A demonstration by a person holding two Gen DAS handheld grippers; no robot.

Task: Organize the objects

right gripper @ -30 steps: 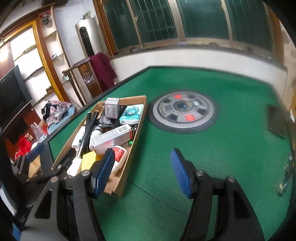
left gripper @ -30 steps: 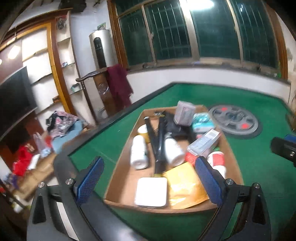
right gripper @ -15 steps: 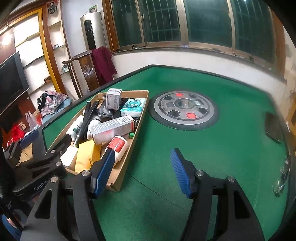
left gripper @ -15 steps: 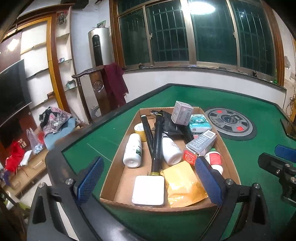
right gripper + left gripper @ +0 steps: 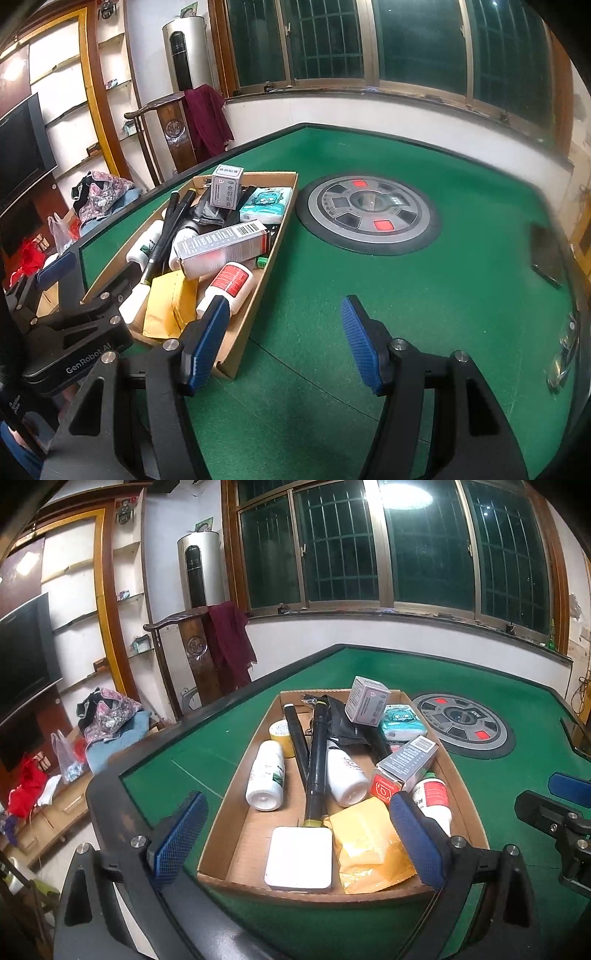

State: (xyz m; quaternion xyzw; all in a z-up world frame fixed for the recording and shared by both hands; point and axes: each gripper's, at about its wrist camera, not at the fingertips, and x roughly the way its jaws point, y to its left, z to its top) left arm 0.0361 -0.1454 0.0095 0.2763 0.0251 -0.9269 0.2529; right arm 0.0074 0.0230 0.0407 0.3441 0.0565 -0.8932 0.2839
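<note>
A shallow cardboard box (image 5: 236, 775) (image 5: 273, 254) lies on the green table, full of things: white bottles (image 5: 266, 775), a black tube (image 5: 317, 760), a white flat case (image 5: 299, 856), a yellow pouch (image 5: 365, 845), a grey carton (image 5: 406, 760) (image 5: 225, 243), a red-labelled bottle (image 5: 229, 280). My left gripper (image 5: 295, 838) is open and empty, just before the box's near end. My right gripper (image 5: 280, 343) is open and empty, over the felt right of the box; part of it shows in the left wrist view (image 5: 554, 812).
A round grey dial panel (image 5: 461, 723) (image 5: 369, 214) is set in the table's middle. The table's black rim (image 5: 107, 794) runs at the left. A dark recess (image 5: 546, 254) sits at the right edge. Furniture and clothes stand beyond the left rim.
Both grippers have pulled back a little and tilted up, so the box sits slightly lower and farther in view. Both stay open. Nothing in the box has moved.
</note>
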